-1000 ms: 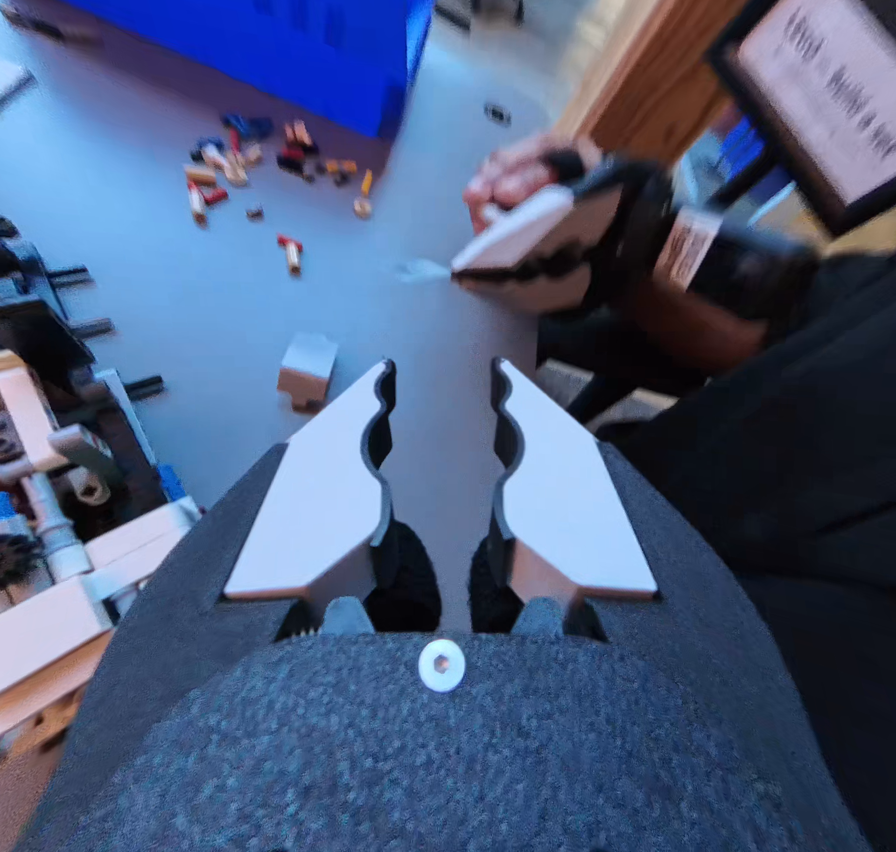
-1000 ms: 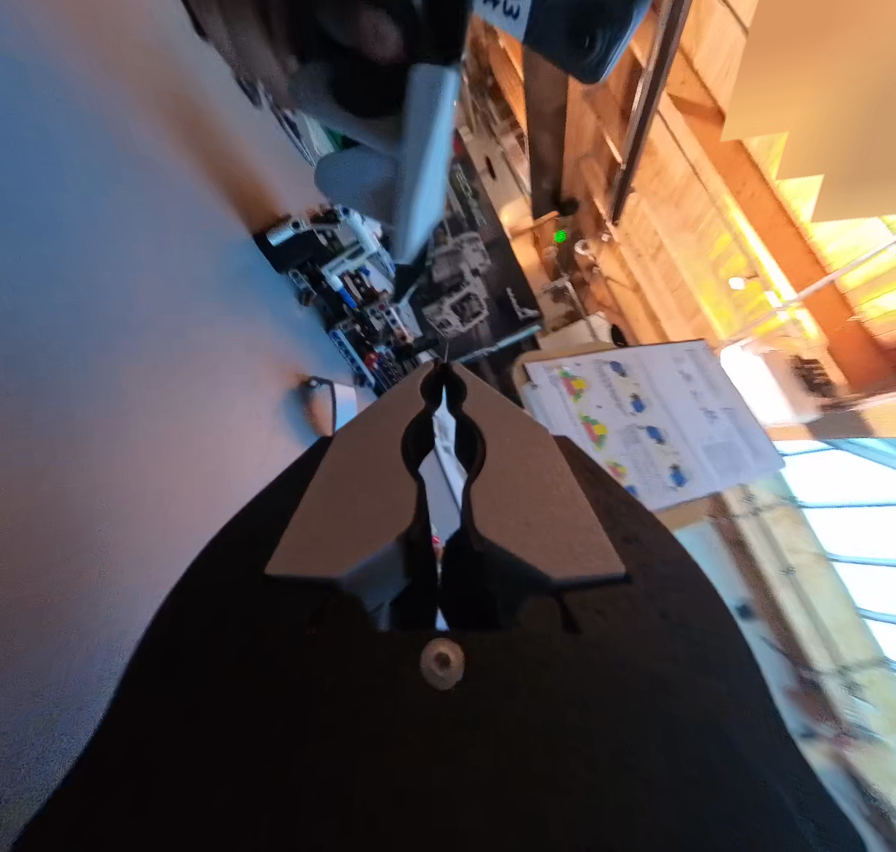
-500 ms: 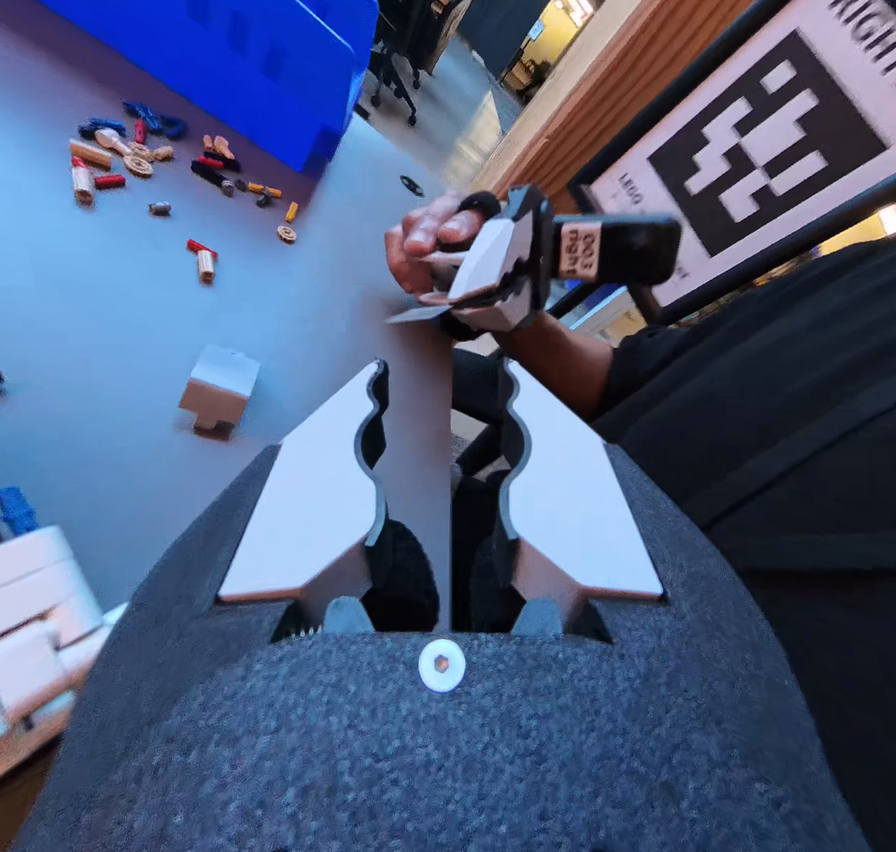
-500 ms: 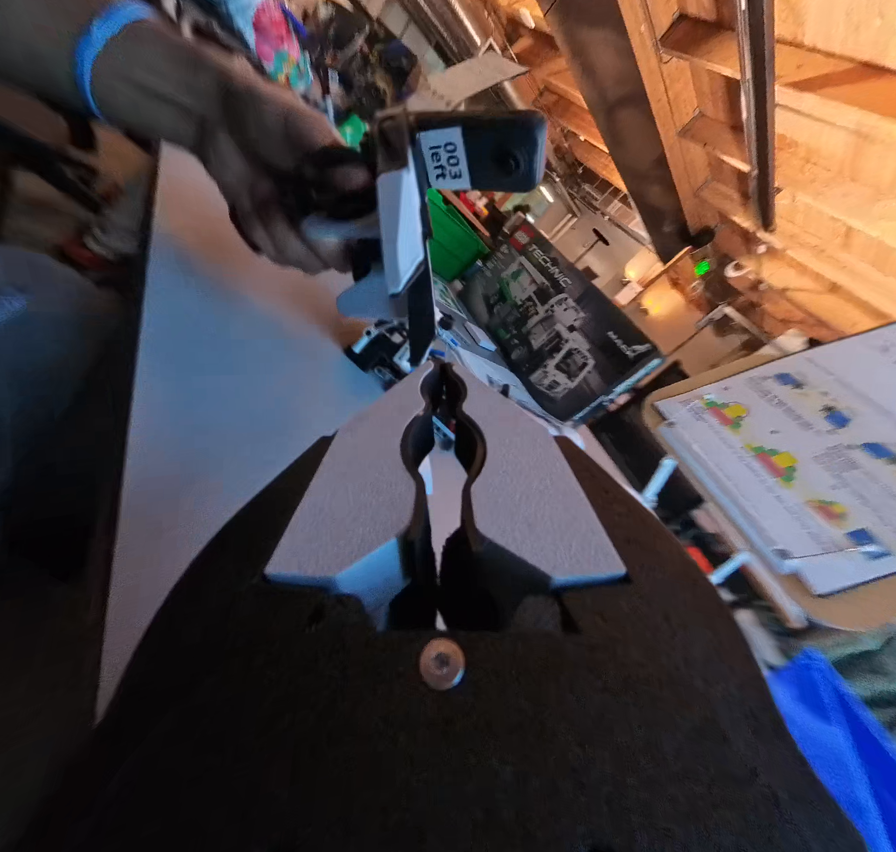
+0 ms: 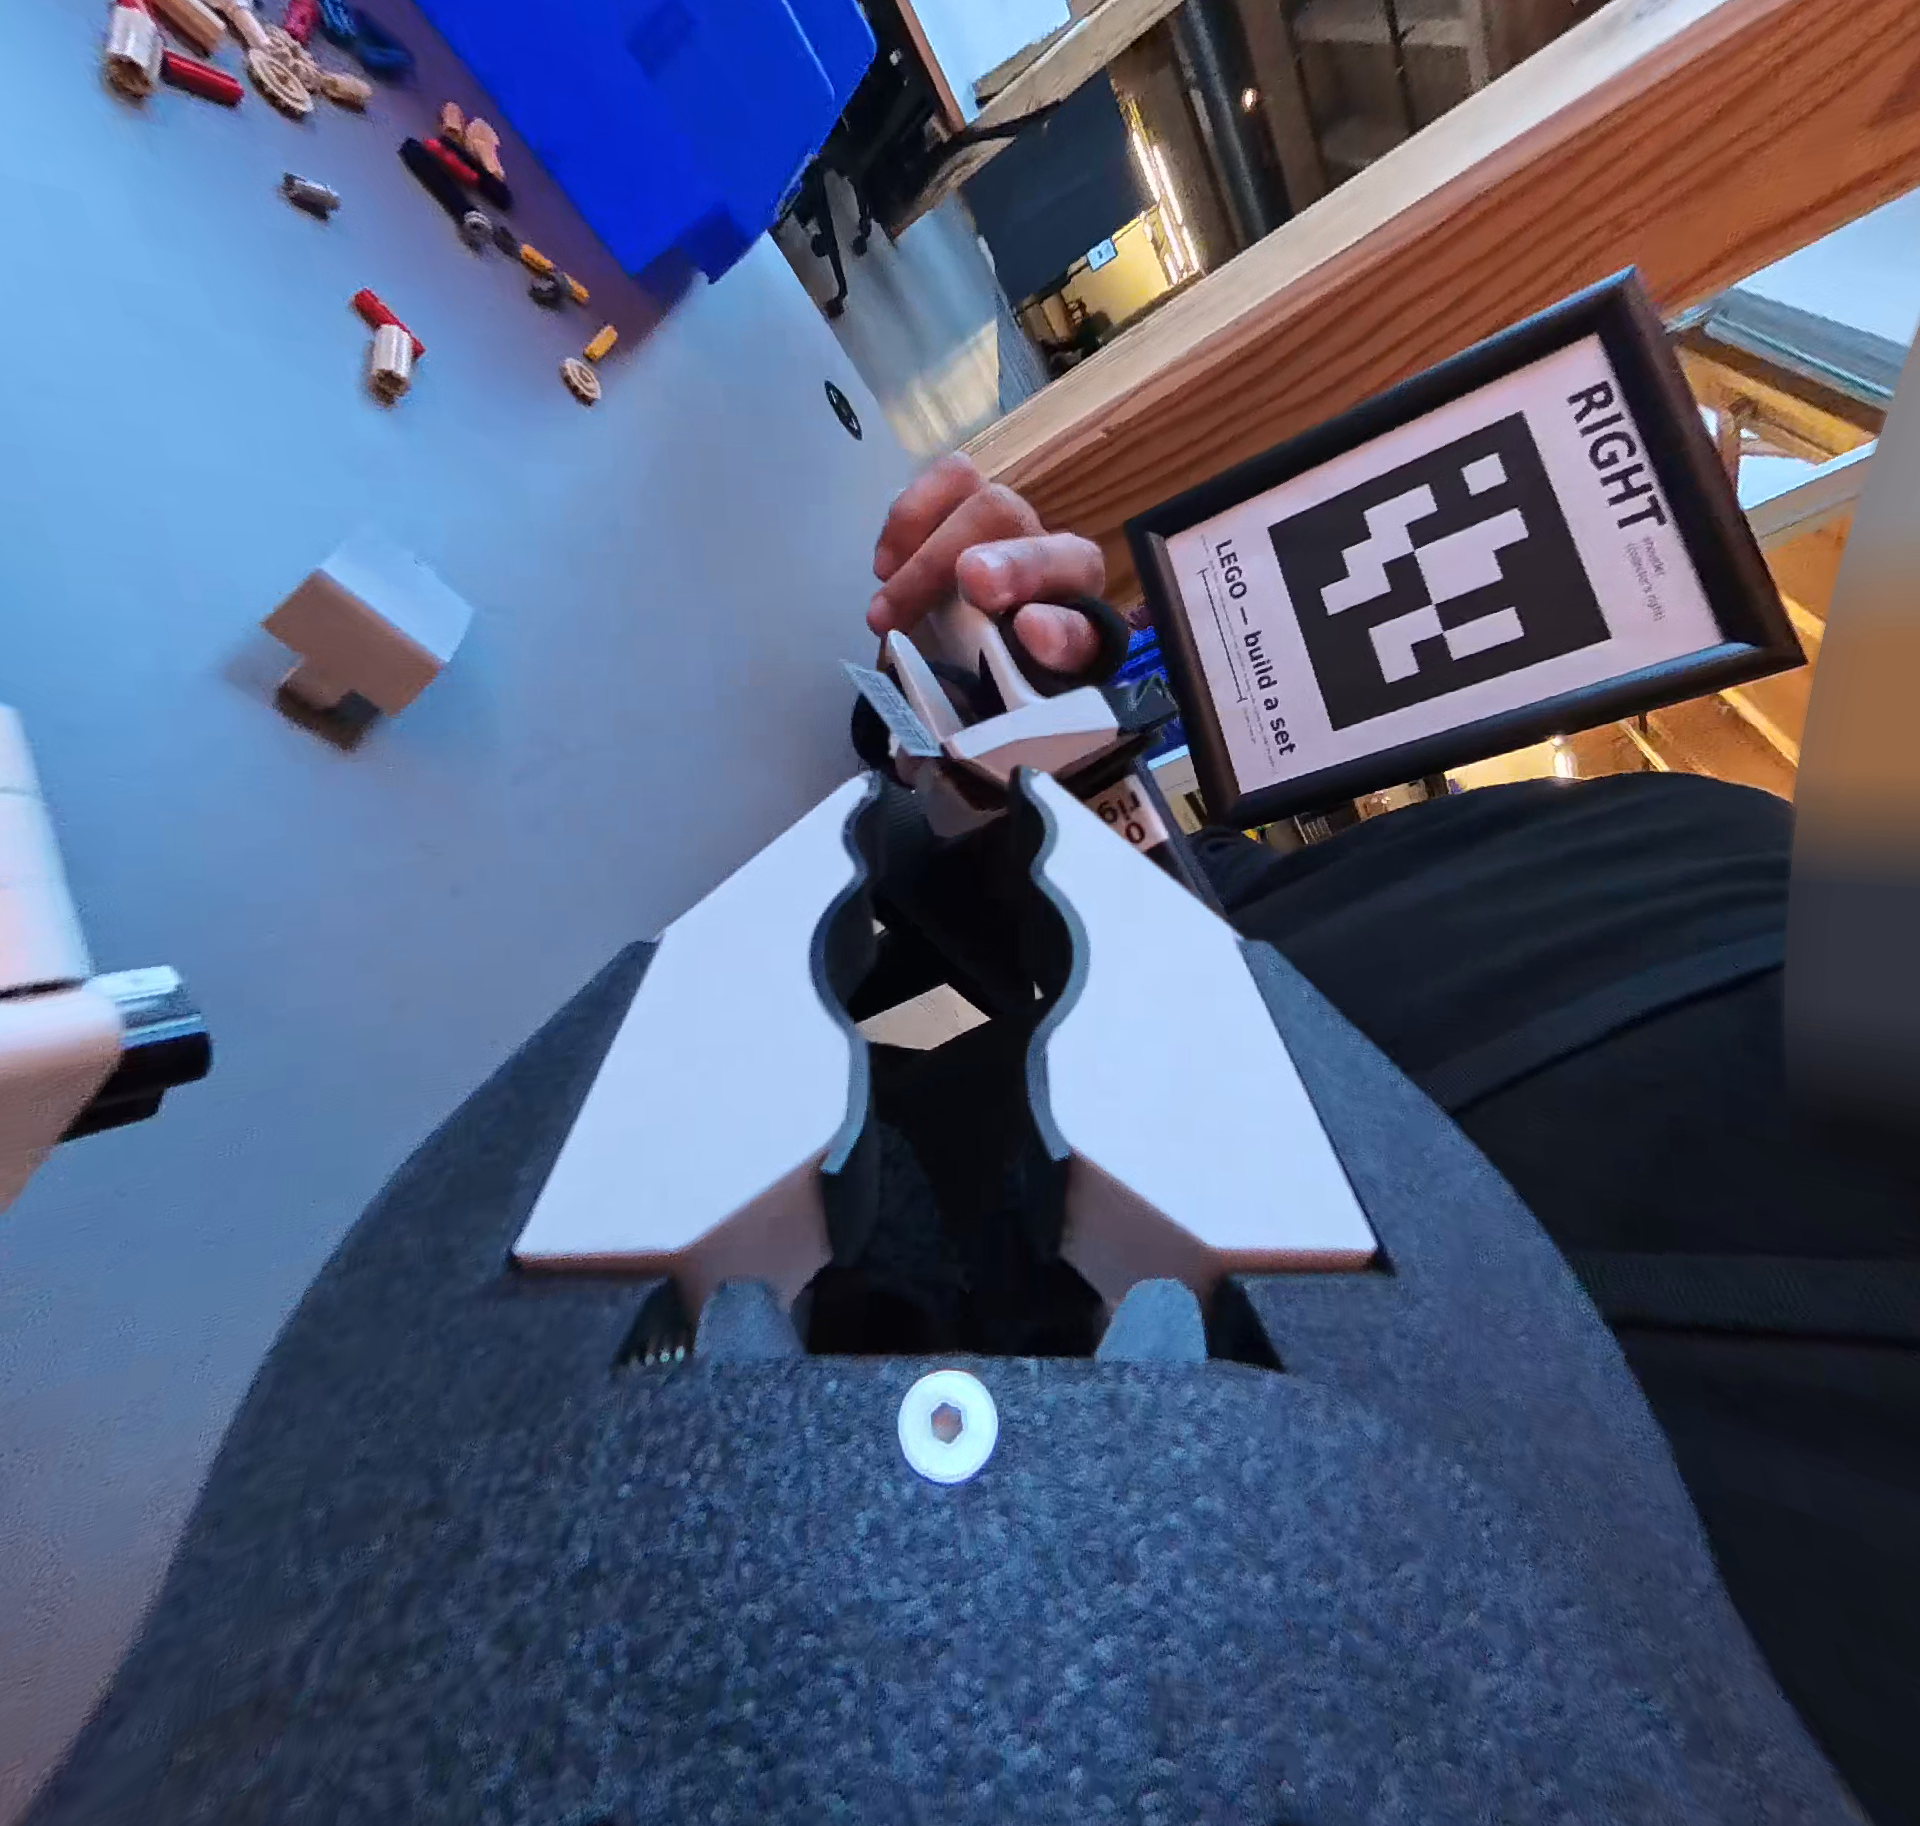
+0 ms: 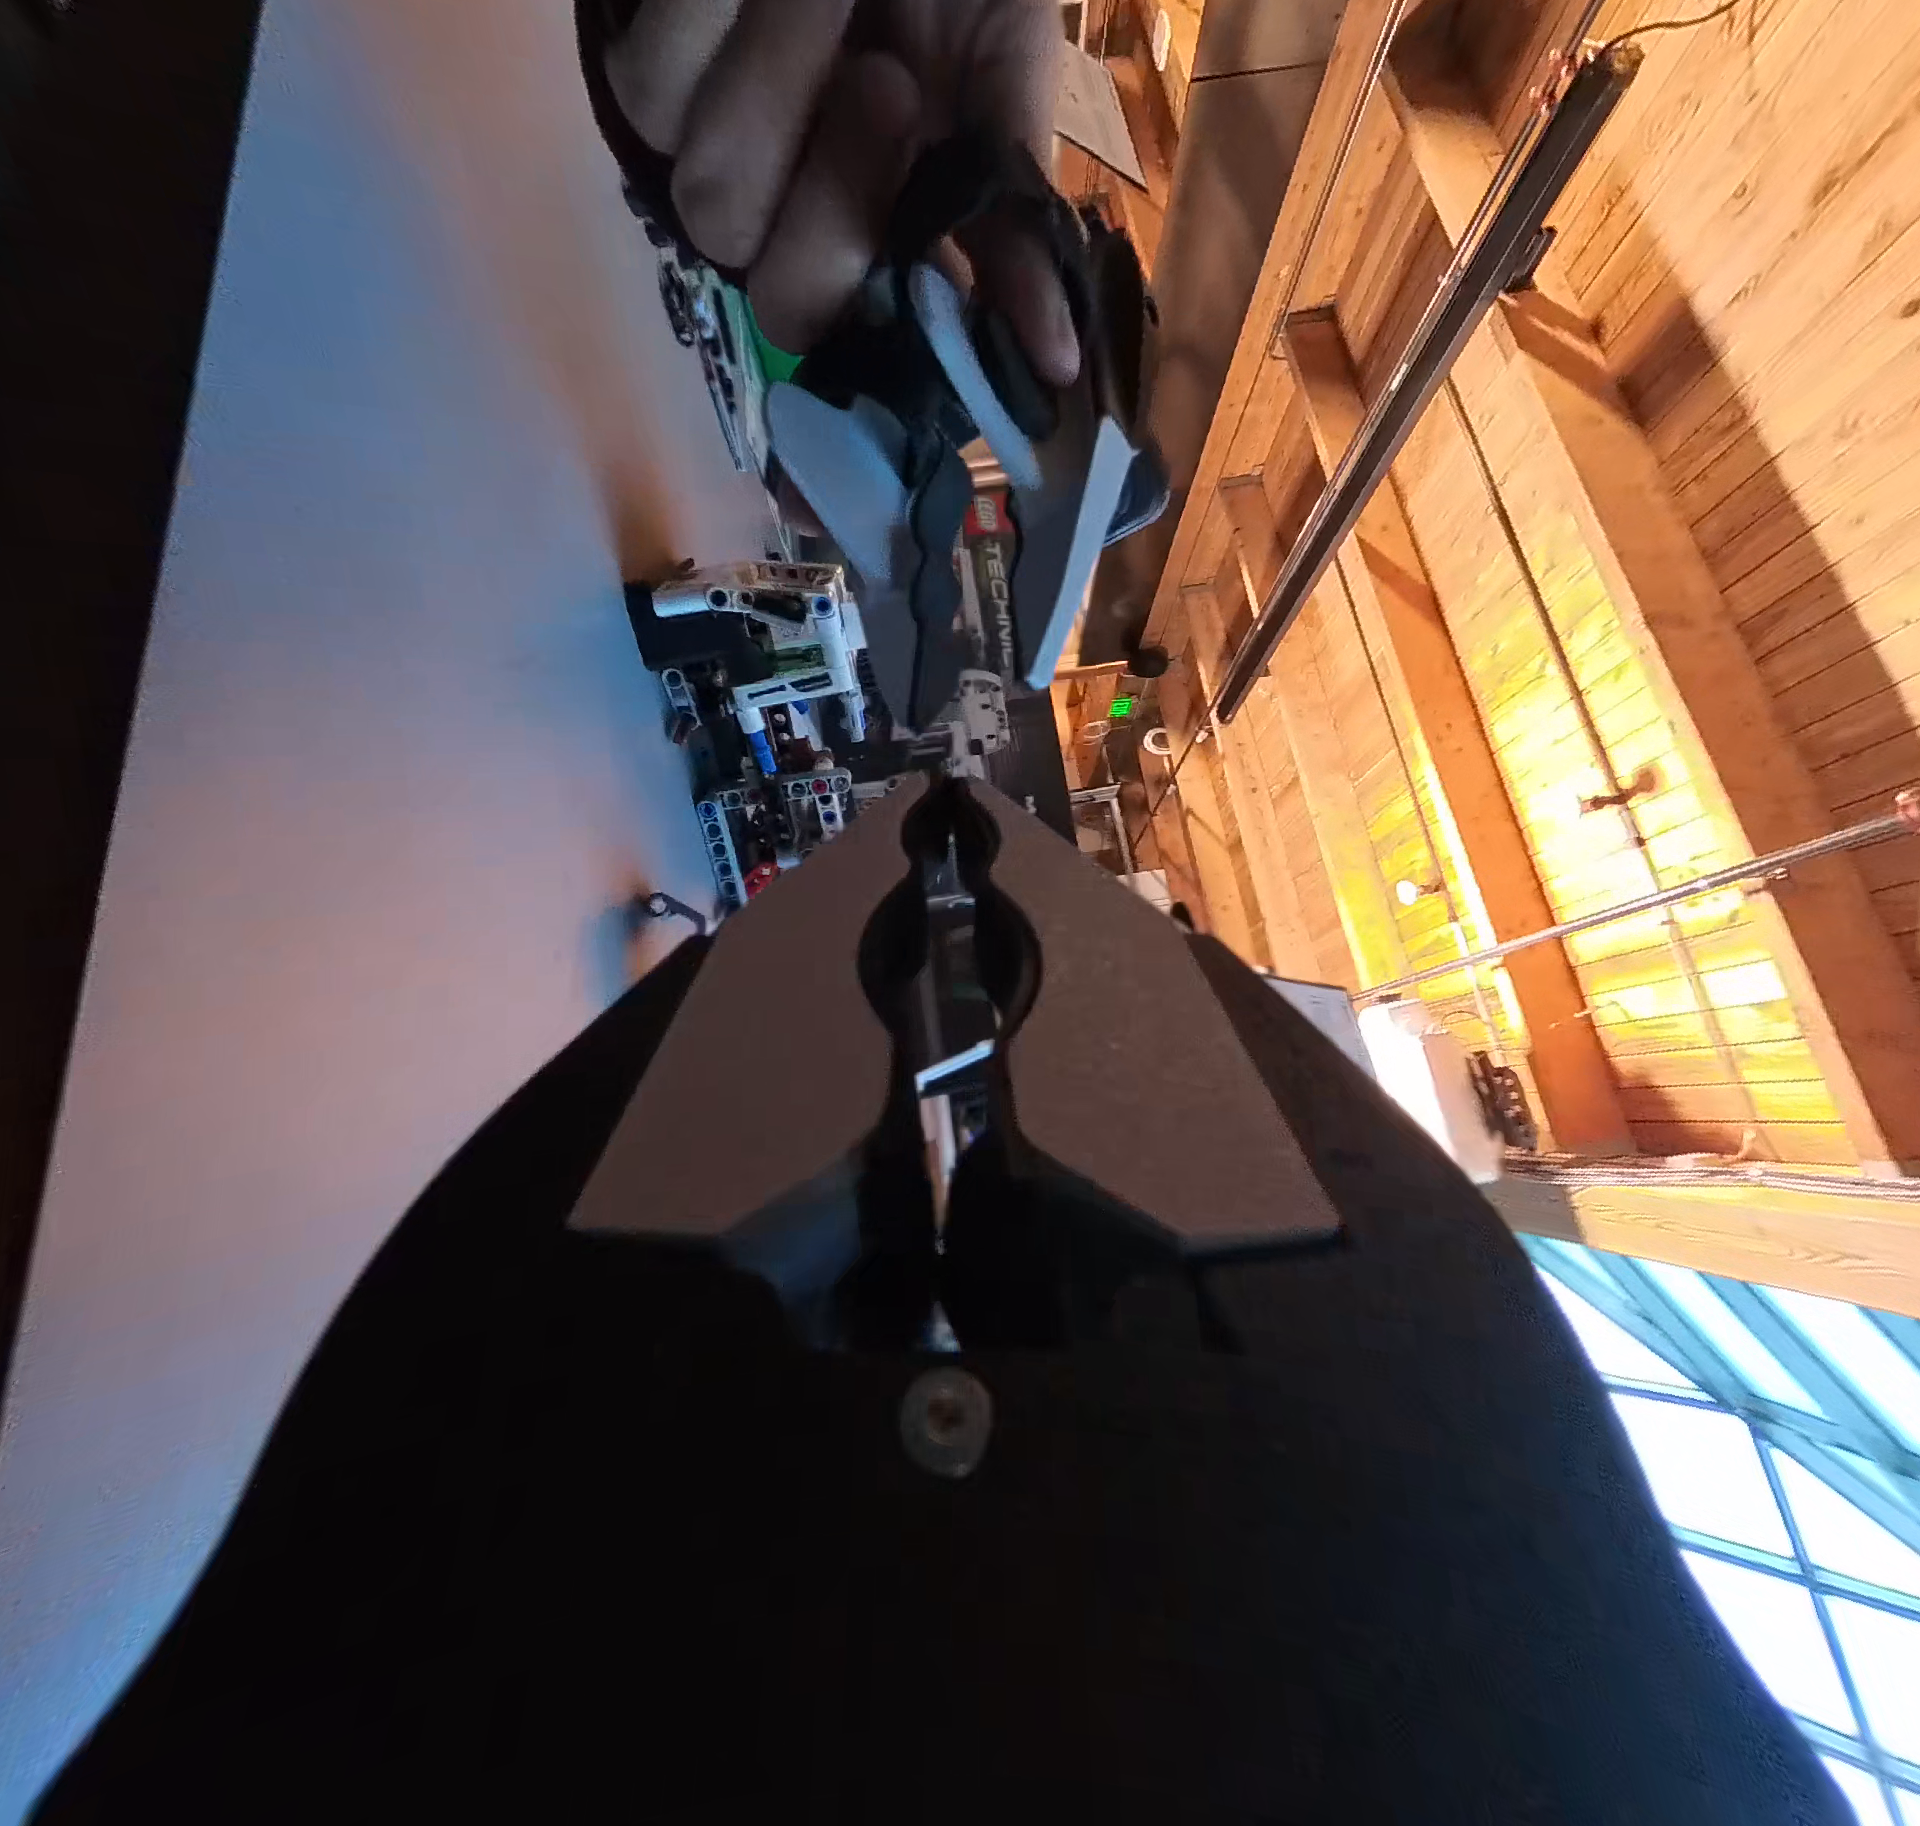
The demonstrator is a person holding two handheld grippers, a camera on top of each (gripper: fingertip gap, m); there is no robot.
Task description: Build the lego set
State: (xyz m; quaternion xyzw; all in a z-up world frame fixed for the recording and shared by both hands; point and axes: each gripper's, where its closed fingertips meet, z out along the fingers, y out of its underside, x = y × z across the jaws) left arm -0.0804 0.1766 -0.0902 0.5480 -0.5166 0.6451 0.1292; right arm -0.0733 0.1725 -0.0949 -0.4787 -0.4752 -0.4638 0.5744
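The half-built lego model (image 6: 758, 696) is seen on the table (image 5: 520, 529), far behind both tools in the right wrist view, and nothing is touching it. A thin little strip (image 5: 883, 711) is pinched at the tip of the right gripper (image 6: 940, 789), whose jaws are pressed together on it (it looks like a sticker, but that cannot be told for sure).

The left gripper (image 5: 945, 784) is held with its jaws apart and nothing between them. Half a second ago the two tools were well apart. Now the right gripper's tip has been brought just in front of the left gripper's open mouth, and the left jaws have been drawn a little closer together. So it is guessed that the strip is about to be passed across or pulled at, before anything is added to the model.

Loose pieces (image 5: 260, 62) are scattered far off to the left, beside a blue bin (image 5: 644, 41). A white block (image 5: 358, 633) lies nearer. A framed sign (image 5: 1455, 571) stands at the right.
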